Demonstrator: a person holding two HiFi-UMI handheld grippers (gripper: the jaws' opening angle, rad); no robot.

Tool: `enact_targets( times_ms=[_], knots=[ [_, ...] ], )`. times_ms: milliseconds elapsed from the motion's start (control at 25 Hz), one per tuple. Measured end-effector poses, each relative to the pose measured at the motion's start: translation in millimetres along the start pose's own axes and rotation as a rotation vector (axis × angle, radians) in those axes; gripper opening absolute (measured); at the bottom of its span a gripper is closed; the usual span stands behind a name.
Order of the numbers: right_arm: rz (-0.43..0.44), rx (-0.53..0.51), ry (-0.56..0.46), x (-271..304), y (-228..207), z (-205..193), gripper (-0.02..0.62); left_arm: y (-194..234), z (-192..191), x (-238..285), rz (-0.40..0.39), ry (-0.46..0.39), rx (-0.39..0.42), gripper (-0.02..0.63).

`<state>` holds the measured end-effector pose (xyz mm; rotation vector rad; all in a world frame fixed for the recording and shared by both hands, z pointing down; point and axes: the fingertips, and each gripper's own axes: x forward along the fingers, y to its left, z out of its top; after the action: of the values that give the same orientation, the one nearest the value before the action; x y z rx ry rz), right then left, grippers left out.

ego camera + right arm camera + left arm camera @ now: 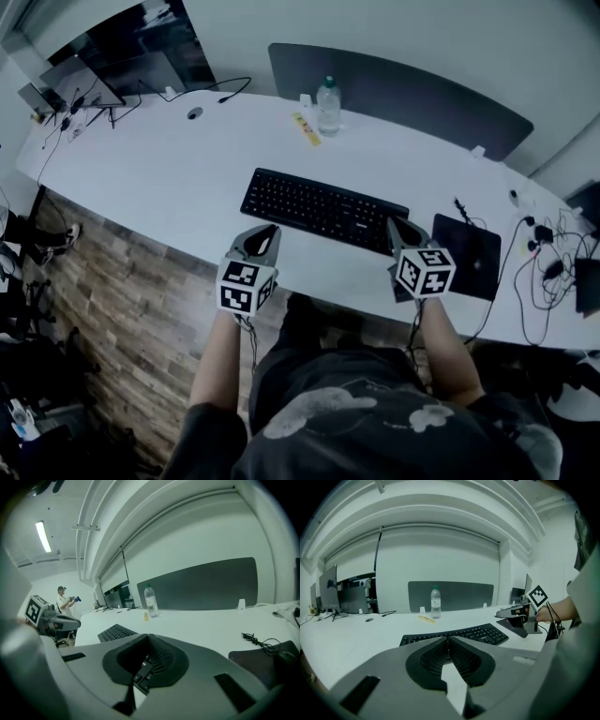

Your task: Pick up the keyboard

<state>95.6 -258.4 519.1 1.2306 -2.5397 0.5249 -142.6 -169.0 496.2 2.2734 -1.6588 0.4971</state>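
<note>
**Black keyboard (pixel 323 210) not yet lifted**

Lies flat on white table (pixel 169 178), near its front edge. Flanked by left gripper (pixel 267 232) just short of near edge and right gripper (pixel 397 225) at right end, both with jaws pressed together, holding nothing. Remaining: open, grasp, raise.

a long white table (pixel 159 178) carries a black keyboard (pixel 319 208) near its front edge, a dark pad (pixel 473 258) just right of it, a water bottle (pixel 328 105) and a yellow strip (pixel 306 128) farther back, and tangled cables (pixel 548 267) at the right end.
</note>
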Motion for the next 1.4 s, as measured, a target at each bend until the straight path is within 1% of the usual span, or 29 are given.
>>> enact_targets(
  times_ms=[120, 280, 320, 360, 440, 480, 600, 680, 760, 880, 960, 1040, 1160, 1320, 1400],
  knots=[
    [-0.047, 0.019, -0.001, 16, -2, 8, 0.002, 20, 1, 23, -0.063, 0.033, 0.029, 0.003],
    [-0.094, 0.047, 0.004, 38, -3, 13, 0.002, 41, -1, 47, -0.128, 0.081, 0.056, 0.005],
    [-0.103, 0.053, 0.005, 43, -2, 15, 0.002, 44, -2, 52, -0.151, 0.097, 0.071, 0.01],
    [-0.112, 0.055, 0.008, 48, 0, 16, 0.002, 46, -3, 57, -0.18, 0.112, 0.093, 0.031],
    [-0.129, 0.057, 0.012, 57, 2, 18, 0.002, 46, -5, 66, -0.255, 0.141, 0.155, 0.116],
    [-0.137, 0.06, 0.014, 61, 2, 19, 0.002, 45, -6, 69, -0.296, 0.158, 0.199, 0.18],
    [-0.162, 0.068, 0.017, 70, 0, 22, 0.002, 38, -17, 77, -0.413, 0.236, 0.375, 0.356],
    [-0.18, 0.074, 0.017, 74, -2, 23, 0.002, 37, -28, 83, -0.477, 0.302, 0.501, 0.419],
    [-0.197, 0.082, 0.018, 77, -4, 23, 0.002, 40, -38, 89, -0.526, 0.365, 0.606, 0.461],
    [-0.218, 0.089, 0.018, 83, -4, 25, 0.002, 49, -53, 100, -0.576, 0.467, 0.723, 0.507],
    [-0.229, 0.088, 0.02, 86, -4, 26, 0.002, 56, -62, 106, -0.599, 0.54, 0.771, 0.541],
    [-0.241, 0.087, 0.024, 88, -4, 27, 0.002, 61, -66, 113, -0.614, 0.581, 0.808, 0.566],
    [-0.263, 0.093, 0.03, 90, -6, 27, 0.002, 66, -66, 123, -0.637, 0.609, 0.847, 0.575],
    [-0.294, 0.102, 0.035, 90, -10, 27, 0.002, 66, -66, 130, -0.708, 0.664, 0.852, 0.577],
    [-0.305, 0.105, 0.041, 91, -11, 27, 0.003, 68, -69, 135, -0.739, 0.693, 0.867, 0.577]
  ],
)
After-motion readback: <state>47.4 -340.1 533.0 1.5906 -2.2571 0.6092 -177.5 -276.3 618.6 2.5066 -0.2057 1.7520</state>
